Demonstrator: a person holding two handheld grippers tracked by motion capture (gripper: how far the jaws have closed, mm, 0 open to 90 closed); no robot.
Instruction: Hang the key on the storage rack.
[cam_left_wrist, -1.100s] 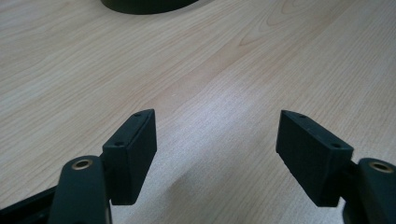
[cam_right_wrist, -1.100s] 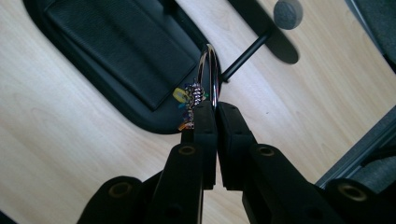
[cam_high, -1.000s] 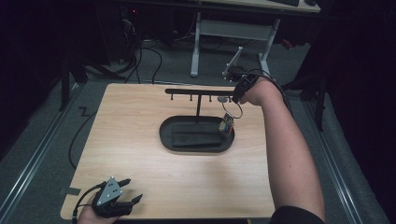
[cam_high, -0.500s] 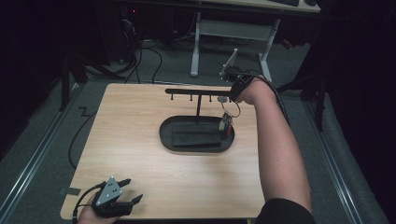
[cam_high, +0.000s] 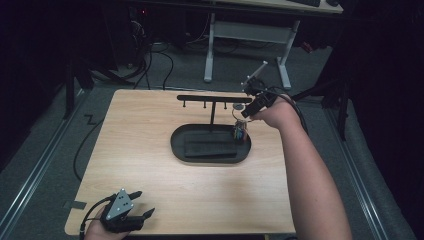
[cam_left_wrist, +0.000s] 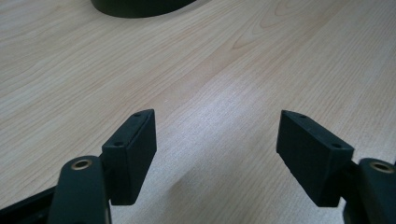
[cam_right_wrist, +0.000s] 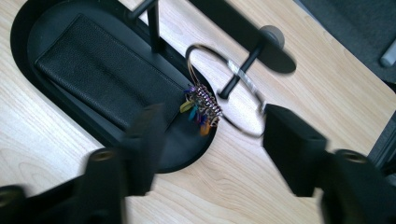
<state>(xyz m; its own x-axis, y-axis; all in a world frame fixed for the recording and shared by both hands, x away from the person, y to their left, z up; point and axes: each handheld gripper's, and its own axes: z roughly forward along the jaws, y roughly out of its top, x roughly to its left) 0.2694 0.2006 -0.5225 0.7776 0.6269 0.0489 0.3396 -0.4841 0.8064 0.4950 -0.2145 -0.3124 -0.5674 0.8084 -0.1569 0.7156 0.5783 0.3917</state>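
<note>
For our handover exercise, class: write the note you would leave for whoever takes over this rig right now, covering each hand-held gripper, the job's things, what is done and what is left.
Left hand-held gripper: open, holding nothing, low over the table's near left corner.
Right hand-held gripper: jaws open, close beside the key ring, not gripping it.
Key ring: hung on the end peg of the black rack, its beaded charm dangling over the oval tray.
Done: the ring appears to be hooked on.
Left: probably just draw the right gripper away without snagging the ring.
</note>
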